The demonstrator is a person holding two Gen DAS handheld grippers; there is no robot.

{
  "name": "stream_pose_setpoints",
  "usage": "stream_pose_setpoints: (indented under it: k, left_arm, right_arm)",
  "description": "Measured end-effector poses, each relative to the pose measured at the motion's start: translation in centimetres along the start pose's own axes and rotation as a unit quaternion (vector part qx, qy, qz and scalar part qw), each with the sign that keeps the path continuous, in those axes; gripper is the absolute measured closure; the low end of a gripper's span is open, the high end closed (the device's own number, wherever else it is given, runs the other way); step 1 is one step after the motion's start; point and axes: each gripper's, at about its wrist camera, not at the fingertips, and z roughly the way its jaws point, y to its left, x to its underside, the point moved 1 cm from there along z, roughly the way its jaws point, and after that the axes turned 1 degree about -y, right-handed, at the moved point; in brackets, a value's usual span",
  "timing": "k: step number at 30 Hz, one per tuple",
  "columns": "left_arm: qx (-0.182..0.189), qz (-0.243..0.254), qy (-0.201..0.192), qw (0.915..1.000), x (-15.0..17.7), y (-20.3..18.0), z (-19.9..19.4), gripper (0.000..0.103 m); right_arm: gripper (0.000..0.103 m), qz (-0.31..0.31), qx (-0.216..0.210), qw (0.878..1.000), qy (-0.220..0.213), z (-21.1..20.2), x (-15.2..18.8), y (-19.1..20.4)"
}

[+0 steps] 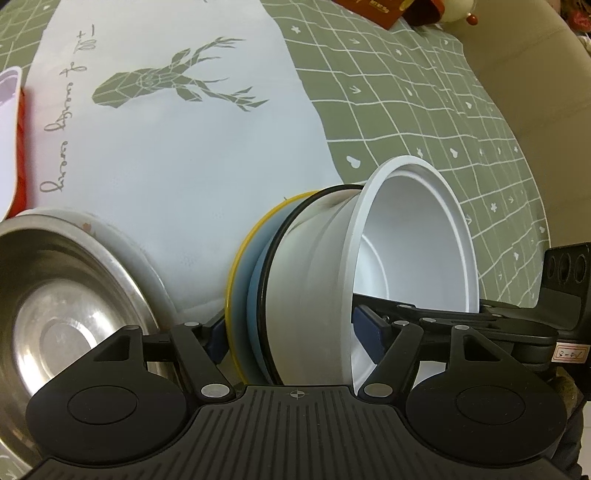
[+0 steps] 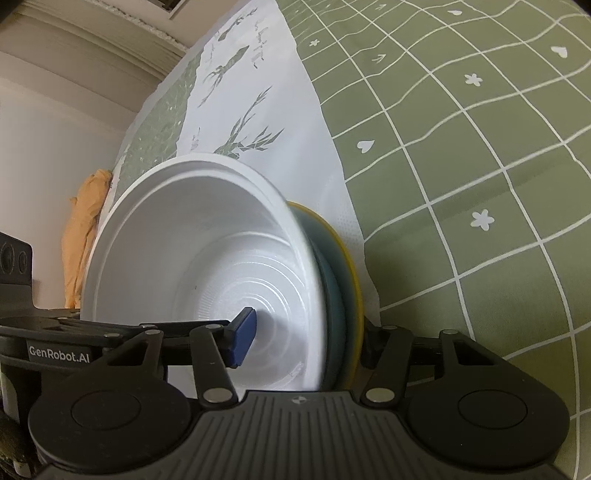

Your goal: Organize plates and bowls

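A nested stack is held on edge above the table: a white plastic bowl point(image 1: 406, 258), a black-rimmed white bowl point(image 1: 317, 210), a blue plate point(image 1: 255, 291) and a yellow-rimmed plate point(image 1: 236, 266). My left gripper point(image 1: 295, 339) is shut on the stack, one blue pad inside the white bowl, the other behind the yellow plate. My right gripper point(image 2: 306, 339) is shut on the same stack from the other side; the white bowl point(image 2: 207, 236) and the plates point(image 2: 340, 280) show there.
A steel bowl point(image 1: 66, 302) lies at the lower left. The table carries a green checked cloth point(image 1: 424, 110) with a white deer-print panel point(image 1: 166, 129). A white container point(image 1: 7, 122) stands at the left edge, red boxes point(image 1: 384, 11) at the far side.
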Motion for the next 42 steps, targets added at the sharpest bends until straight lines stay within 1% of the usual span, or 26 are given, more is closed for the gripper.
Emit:
stream_pose_setpoints:
  k: [7, 23, 29, 35, 38, 42]
  left_arm:
    - [0.004, 0.004, -0.006, 1.0, 0.0, 0.0, -0.2, 0.03]
    - [0.007, 0.004, -0.007, 0.9999, 0.6, 0.0, -0.8, 0.03]
    - [0.011, 0.003, -0.009, 0.9999, 0.9, -0.1, -1.6, 0.03]
    - [0.017, 0.004, -0.022, 0.9996, 1.0, -0.1, -3.8, 0.03]
    - [0.022, 0.003, -0.035, 0.9991, 1.1, 0.2, -5.7, 0.03]
    - [0.02, -0.002, -0.059, 0.998, 1.4, 1.5, -8.5, 0.03]
  right_arm:
    - [0.047, 0.017, 0.008, 1.0, 0.008, -0.1, -0.2, 0.2]
    - [0.047, 0.021, 0.012, 1.0, 0.006, -0.1, 0.2, 0.6]
    - [0.047, 0.024, 0.015, 1.0, 0.008, -0.3, 0.2, 1.1]
    - [0.047, 0.02, 0.018, 1.0, 0.004, -1.1, 0.0, 2.6]
    - [0.047, 0.008, 0.022, 1.0, -0.004, -1.9, -0.1, 4.2]
    - [0.047, -0.022, 0.02, 0.999, -0.012, -2.3, -0.3, 7.1]
